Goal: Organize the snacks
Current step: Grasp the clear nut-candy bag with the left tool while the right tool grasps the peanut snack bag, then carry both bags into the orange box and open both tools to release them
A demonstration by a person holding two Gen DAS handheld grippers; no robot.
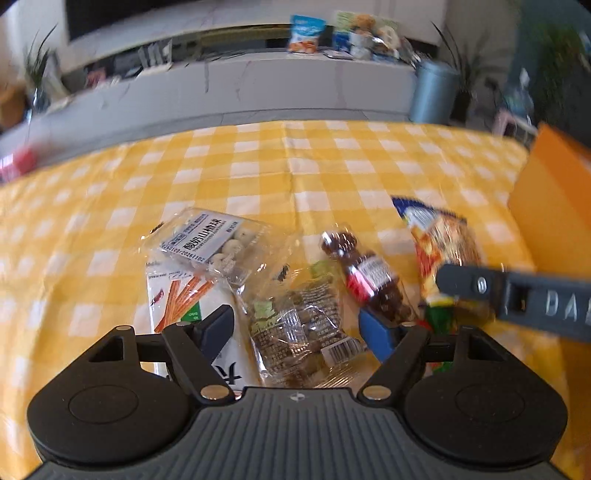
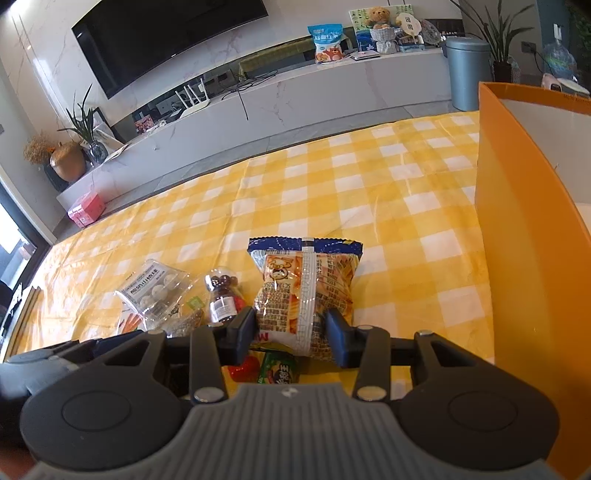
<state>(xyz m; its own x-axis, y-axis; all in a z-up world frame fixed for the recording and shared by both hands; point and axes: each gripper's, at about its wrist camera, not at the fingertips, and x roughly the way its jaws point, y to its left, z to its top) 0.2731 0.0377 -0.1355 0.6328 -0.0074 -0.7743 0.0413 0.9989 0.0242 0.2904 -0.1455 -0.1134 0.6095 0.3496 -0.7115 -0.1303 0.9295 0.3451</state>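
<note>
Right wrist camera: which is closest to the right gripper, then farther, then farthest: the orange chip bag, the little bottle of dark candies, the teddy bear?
1. Orange chip bag, between the right gripper fingers.
2. Bottle of dark candies, just left.
3. Teddy bear, far back on the shelf.

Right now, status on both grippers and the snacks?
Right gripper shut on the orange snack bag. Left gripper open over the clear nut packet. Orange box beside, path clear.
</note>
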